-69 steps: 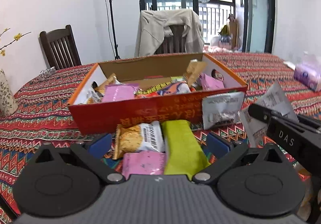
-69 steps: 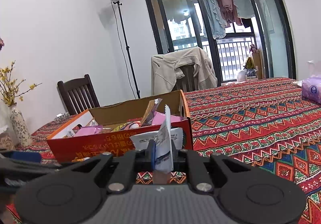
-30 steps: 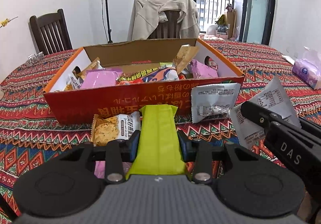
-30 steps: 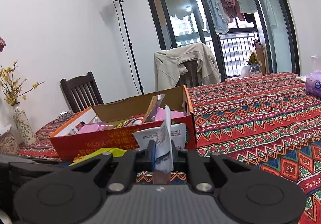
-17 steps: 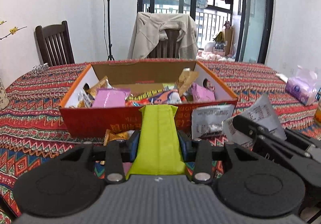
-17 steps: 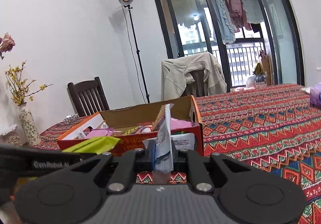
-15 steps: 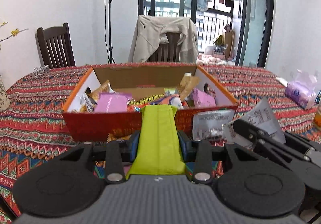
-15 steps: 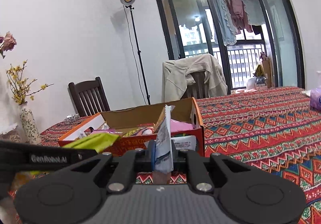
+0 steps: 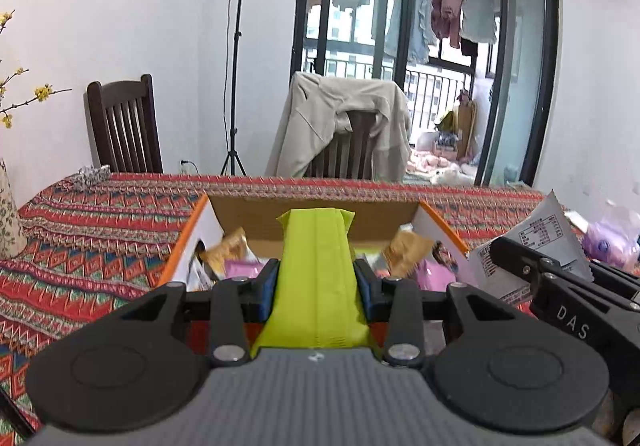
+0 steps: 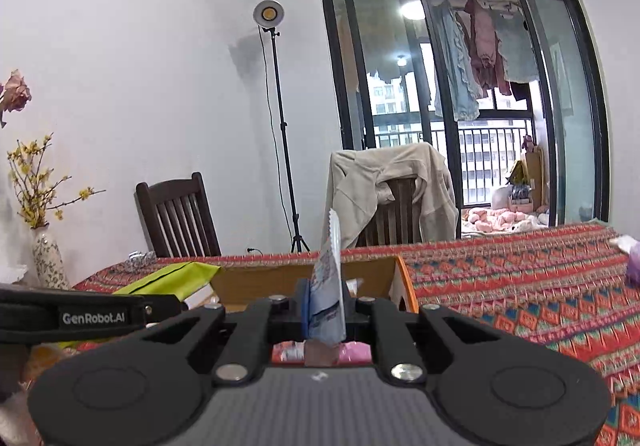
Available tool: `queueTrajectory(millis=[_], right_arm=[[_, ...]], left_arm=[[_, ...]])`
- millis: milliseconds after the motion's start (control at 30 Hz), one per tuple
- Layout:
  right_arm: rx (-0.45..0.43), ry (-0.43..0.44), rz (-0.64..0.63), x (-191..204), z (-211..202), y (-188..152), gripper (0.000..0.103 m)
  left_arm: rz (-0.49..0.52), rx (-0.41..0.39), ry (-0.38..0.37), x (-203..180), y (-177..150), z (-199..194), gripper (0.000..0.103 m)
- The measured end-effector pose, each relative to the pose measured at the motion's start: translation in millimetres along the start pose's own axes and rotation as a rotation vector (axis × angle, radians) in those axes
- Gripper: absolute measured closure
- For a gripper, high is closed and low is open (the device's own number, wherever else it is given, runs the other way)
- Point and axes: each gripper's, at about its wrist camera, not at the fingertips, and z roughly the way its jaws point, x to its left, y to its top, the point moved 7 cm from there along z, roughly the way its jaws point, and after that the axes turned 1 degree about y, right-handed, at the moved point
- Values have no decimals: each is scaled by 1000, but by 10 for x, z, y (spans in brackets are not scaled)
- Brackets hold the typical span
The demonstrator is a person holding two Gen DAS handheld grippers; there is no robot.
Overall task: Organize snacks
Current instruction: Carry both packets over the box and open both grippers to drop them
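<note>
Left wrist view: the left gripper [image 9: 316, 282] has its blue pads closed against the sides of a long lime-green snack packet [image 9: 316, 278], which juts forward over the open orange cardboard box [image 9: 192, 230]. The box sits on the red patterned tablecloth [image 9: 100, 222]. The packet and gripper body hide the middle of the box and its front wall. Only tan and pink wrappers show inside, either side of the packet; their print cannot be read. Right of the box, the right gripper [image 9: 516, 254] enters from the frame edge, clamped on a white sachet with a printed label [image 9: 548, 230]. A pale purple pack [image 9: 612, 242] beyond it is blurred.

Right wrist view: the right gripper [image 10: 324, 306] is fully closed on the white sachet [image 10: 330, 282], seen edge-on and upright, its face unreadable. Behind it lies the box [image 10: 256, 282], interior largely hidden. The left gripper [image 10: 168, 300] reaches in from the left of the box, the green packet [image 10: 176, 278] over the box's left end.
</note>
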Motion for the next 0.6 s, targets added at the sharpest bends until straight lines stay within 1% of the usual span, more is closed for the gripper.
queueTrajectory(millis=[200, 300, 367, 467, 533, 600], right_arm=[[-7, -14, 2, 69, 389, 151, 92], [-14, -29, 5, 71, 642, 209, 92], [-21, -40, 23, 44, 805, 216, 92], [-40, -56, 40, 6, 947, 106, 92], [-21, -45, -5, 35, 1025, 0, 92], [-9, -27, -6, 57, 1079, -39, 92]], left_arm=[[-46, -20, 6, 150, 191, 284, 64], [-71, -27, 24, 259, 314, 508, 64], [-82, -38, 49, 344, 341, 649, 64], [-96, -58, 86, 461, 267, 757, 64], [-96, -58, 88, 536, 235, 807, 64], [-113, -54, 98, 609, 235, 848, 64]])
